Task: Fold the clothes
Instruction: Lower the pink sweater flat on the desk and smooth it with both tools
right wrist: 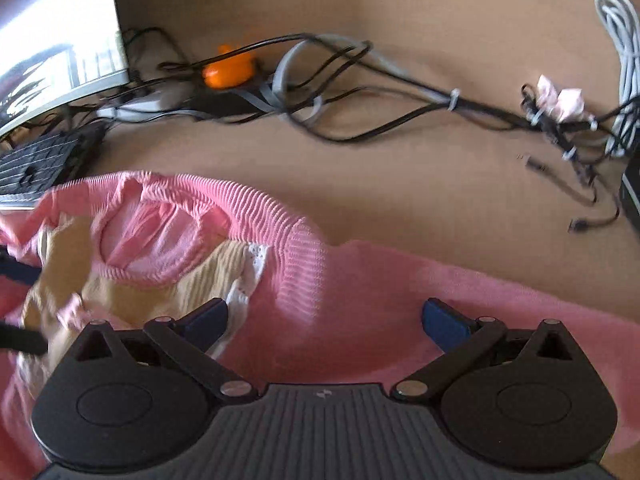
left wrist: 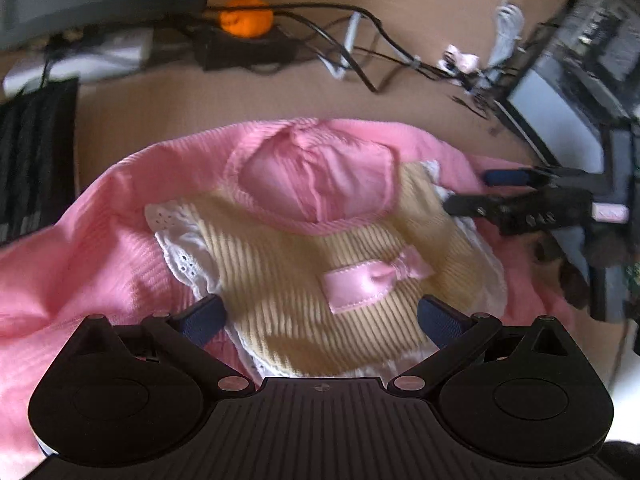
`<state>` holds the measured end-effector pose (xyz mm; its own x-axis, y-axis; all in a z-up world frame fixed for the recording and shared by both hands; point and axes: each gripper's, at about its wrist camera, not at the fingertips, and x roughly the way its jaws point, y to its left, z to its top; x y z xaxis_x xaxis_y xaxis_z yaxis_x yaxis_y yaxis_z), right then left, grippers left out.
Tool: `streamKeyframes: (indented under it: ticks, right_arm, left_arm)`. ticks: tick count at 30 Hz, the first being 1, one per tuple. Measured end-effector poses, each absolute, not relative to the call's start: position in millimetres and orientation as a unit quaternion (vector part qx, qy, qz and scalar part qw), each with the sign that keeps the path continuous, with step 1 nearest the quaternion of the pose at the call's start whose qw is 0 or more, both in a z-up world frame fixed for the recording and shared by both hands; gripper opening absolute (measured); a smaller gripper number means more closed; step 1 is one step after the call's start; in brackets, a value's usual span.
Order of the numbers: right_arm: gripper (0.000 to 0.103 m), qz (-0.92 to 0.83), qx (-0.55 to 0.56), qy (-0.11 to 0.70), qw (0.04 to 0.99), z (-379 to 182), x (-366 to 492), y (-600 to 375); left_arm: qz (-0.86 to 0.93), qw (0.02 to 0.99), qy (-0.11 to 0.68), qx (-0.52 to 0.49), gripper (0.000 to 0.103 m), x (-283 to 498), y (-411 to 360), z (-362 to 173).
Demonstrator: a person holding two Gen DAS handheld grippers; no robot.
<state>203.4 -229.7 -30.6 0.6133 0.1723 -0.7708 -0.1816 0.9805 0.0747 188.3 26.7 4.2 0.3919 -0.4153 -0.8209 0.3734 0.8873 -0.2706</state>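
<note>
Okay, one pink sweater (left wrist: 100, 216) lies spread on the tan surface (left wrist: 240, 96), reaching its near edge, with one cream ribbed panel (left wrist: 280, 264), white lace trim (left wrist: 180, 240) and one pink bow (left wrist: 372, 280) below the neckline. Two claws: left claw (left wrist: 320, 316) spread wide over the cream panel, pinching nothing; right claw (right wrist: 324, 316) also spread wide, over the pink knit, empty. Far edge of the surface: a cable tangle (right wrist: 340, 92), one orange object (left wrist: 246, 16), one black keyboard (right wrist: 36, 160), one monitor (right wrist: 60, 32).
</note>
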Motion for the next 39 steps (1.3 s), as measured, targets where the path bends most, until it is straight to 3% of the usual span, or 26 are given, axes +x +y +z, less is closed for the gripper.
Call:
streamKeyframes:
  ticks: [7,17,26,32,39]
  right_arm:
    - [0.103,0.091,-0.024,0.402,0.911,-44.4,242.0,-251.4]
    - [0.103,0.102,-0.036,0.448,0.888,-35.5,259.6,-251.9]
    - [0.103,0.12,-0.047,0.37,0.92,34.7,119.4,-222.6]
    - [0.103,0.168,-0.02,0.401,0.9,26.6,52.2,-166.7]
    - [0.103,0.211,0.026,0.419,0.883,-2.7,64.1,-93.1]
  left_arm:
    - [-0.194,0.847,0.494,-0.021,0.103,251.7,5.8,-3.1]
    - [-0.16,0.856,0.49,0.019,0.103,247.8,-7.9,-6.1]
    - [-0.231,0.861,0.439,0.116,0.103,186.9,6.2,23.8]
    - [-0.261,0.844,0.455,0.11,0.103,170.2,7.8,10.0]
    - [-0.252,0.827,0.496,0.083,0.103,187.1,10.4,-4.9]
